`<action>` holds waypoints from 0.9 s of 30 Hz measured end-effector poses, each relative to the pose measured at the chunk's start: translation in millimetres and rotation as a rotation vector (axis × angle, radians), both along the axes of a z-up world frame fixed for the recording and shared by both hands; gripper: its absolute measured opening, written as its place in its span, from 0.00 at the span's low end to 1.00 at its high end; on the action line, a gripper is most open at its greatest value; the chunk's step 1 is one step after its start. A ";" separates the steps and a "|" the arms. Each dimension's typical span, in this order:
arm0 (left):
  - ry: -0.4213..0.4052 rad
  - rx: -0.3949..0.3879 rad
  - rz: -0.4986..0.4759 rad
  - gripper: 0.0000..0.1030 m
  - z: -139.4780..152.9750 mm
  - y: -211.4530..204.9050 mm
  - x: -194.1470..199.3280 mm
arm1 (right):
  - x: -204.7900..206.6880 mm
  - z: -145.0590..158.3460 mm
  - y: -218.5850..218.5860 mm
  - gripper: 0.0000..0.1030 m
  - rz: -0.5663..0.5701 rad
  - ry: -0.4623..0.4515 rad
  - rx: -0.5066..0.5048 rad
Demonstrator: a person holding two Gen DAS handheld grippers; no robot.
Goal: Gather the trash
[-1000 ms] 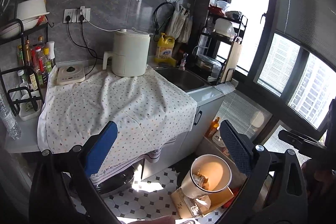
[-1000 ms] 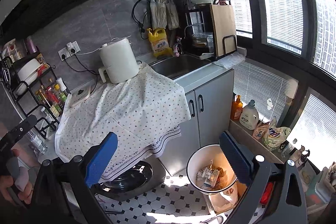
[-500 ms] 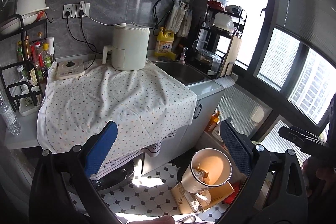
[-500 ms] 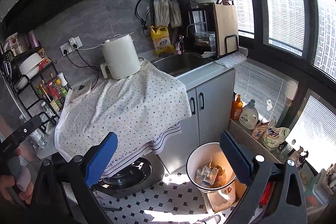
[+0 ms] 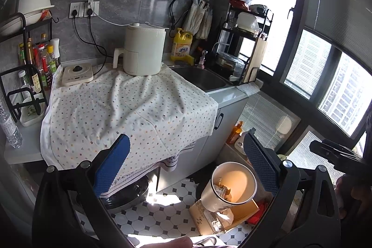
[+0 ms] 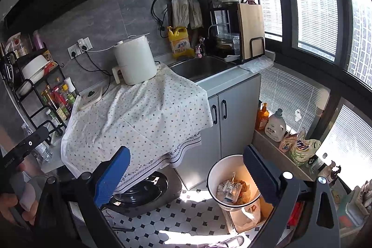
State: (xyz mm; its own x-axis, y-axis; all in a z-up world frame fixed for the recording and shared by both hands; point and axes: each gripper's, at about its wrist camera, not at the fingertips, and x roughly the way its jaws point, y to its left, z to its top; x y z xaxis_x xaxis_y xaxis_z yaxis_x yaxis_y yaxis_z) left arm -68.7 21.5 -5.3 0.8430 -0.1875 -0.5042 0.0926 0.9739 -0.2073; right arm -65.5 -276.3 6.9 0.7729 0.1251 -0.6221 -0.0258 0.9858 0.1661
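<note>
A white trash bin (image 5: 229,187) stands on the tiled floor by the grey cabinet, with wrappers and scraps (image 5: 222,188) inside. It also shows in the right wrist view (image 6: 223,180), with its trash (image 6: 232,187) visible. My left gripper (image 5: 186,164) is open and empty, held in the air in front of the cloth-covered counter (image 5: 130,113). My right gripper (image 6: 186,166) is open and empty, above and left of the bin. No loose trash shows on the cloth.
A white air fryer (image 5: 143,50) and a small scale (image 5: 76,73) sit at the back of the cloth. A sink (image 5: 201,78), a yellow detergent jug (image 5: 181,44) and dish racks stand to the right. A cardboard box (image 5: 220,215) lies under the bin.
Both grippers have drawn back and risen slightly, so the counter and bin look a little farther away. Both stay open and empty.
</note>
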 end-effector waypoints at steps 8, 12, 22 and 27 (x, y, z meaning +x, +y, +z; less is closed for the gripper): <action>-0.001 -0.007 -0.009 0.94 -0.5 1.0 1.5 | -1.9 3.0 -1.4 0.92 -0.012 -0.003 0.008; 0.004 -0.005 -0.008 0.94 -1.4 2.5 3.2 | -1.0 3.0 -2.0 0.92 -0.012 0.000 0.010; -0.007 0.016 -0.013 0.94 -2.9 8.5 5.3 | 1.5 1.9 0.6 0.92 -0.012 0.001 0.014; 0.008 0.013 -0.025 0.94 -7.2 8.8 10.1 | 2.1 -7.2 7.0 0.92 -0.015 0.022 0.021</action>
